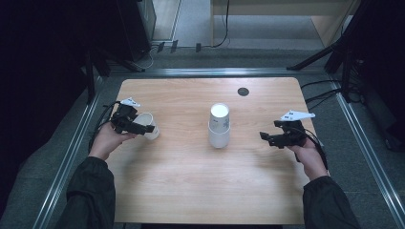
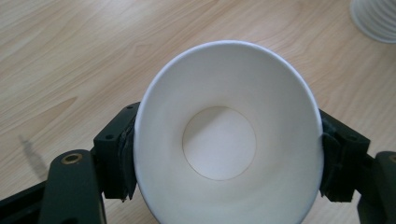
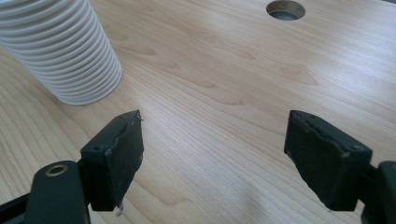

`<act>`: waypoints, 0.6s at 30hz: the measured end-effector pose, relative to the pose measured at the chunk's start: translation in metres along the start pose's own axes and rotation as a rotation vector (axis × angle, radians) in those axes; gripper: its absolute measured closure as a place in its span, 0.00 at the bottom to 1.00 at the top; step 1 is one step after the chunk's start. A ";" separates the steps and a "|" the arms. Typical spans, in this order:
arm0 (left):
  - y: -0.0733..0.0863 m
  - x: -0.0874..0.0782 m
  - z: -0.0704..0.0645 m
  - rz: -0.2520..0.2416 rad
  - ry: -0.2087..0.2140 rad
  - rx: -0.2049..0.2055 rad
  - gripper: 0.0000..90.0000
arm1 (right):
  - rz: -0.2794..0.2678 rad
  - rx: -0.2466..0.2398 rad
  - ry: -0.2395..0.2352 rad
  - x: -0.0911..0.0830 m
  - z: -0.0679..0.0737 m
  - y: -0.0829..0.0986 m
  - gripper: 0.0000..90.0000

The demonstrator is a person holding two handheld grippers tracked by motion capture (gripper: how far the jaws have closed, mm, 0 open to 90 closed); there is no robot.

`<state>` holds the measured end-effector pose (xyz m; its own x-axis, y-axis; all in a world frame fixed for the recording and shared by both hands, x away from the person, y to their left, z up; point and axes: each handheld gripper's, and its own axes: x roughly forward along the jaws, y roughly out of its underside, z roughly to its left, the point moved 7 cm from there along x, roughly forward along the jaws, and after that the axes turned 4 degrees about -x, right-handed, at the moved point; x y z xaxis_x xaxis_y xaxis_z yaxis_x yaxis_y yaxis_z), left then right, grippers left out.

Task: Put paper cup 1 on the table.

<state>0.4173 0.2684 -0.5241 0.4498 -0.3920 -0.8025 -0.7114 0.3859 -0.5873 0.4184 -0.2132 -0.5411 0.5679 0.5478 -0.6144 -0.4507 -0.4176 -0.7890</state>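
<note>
A single white paper cup [image 1: 149,125] is held on its side at the table's left, with my left gripper [image 1: 143,128] shut on it. In the left gripper view the cup [image 2: 229,135] faces the camera mouth first, its rim squeezed oval between the two black pads [image 2: 123,156]. A stack of upside-down white paper cups [image 1: 219,125] stands in the middle of the table; its ribbed rims [image 3: 60,51] sit at the upper left of the right gripper view. My right gripper [image 1: 265,138] hovers right of the stack, open, nothing between its fingers [image 3: 123,156].
The wooden table [image 1: 191,181] has a round cable hole [image 1: 243,91] at the back, also seen as a hole [image 3: 285,9] in the right gripper view. Metal rails [image 1: 71,148] run along the table's sides. The stack's edge [image 2: 376,21] sits at the upper right of the left gripper view.
</note>
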 end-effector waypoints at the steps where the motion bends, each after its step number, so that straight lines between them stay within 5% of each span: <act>1: 0.001 0.000 0.003 0.007 -0.015 -0.009 0.26 | 0.004 0.002 0.002 0.000 0.000 0.000 0.22; 10: 0.008 0.008 0.024 0.052 -0.143 -0.036 0.26 | 0.013 -0.009 0.000 0.002 0.001 0.002 0.22; 18: 0.009 0.013 0.025 0.055 -0.148 -0.056 0.25 | 0.043 -0.020 -0.007 0.006 0.004 0.005 0.22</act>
<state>0.4301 0.2876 -0.5427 0.4812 -0.2433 -0.8422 -0.7640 0.3548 -0.5390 0.4169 -0.2093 -0.5486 0.5433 0.5342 -0.6476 -0.4607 -0.4552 -0.7619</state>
